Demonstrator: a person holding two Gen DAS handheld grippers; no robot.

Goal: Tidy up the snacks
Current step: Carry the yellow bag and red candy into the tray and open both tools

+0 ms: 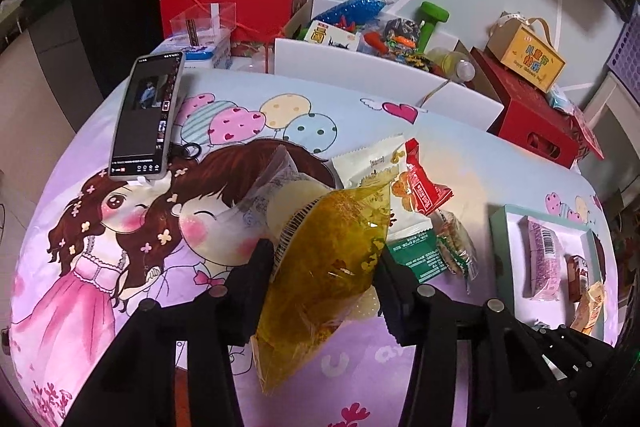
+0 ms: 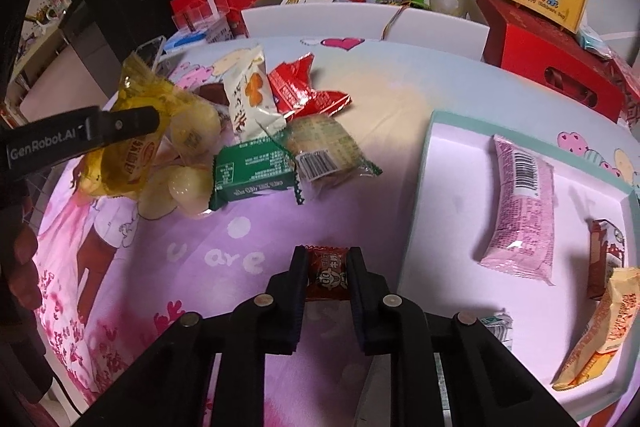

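My left gripper (image 1: 322, 267) is shut on a yellow translucent snack bag (image 1: 328, 251), held above the cartoon-printed cloth. In the right wrist view that bag (image 2: 132, 147) hangs at the left with pale round sweets under it. My right gripper (image 2: 327, 269) is shut on a small red candy packet (image 2: 327, 273), low over the cloth and left of a teal-rimmed tray (image 2: 430, 135). The tray holds a pink packet (image 2: 520, 203), a brown packet (image 2: 604, 259) and an orange packet (image 2: 596, 331). White (image 2: 248, 95), red (image 2: 300, 91), green (image 2: 252, 167) and clear (image 2: 328, 147) packets lie piled mid-table.
A phone (image 1: 146, 115) stands propped at the back left. Behind the table are a white box of toys (image 1: 360, 67), red boxes (image 1: 536, 123) and a yellow gift box (image 1: 524, 57). A person's hand (image 2: 24, 259) shows at the left edge.
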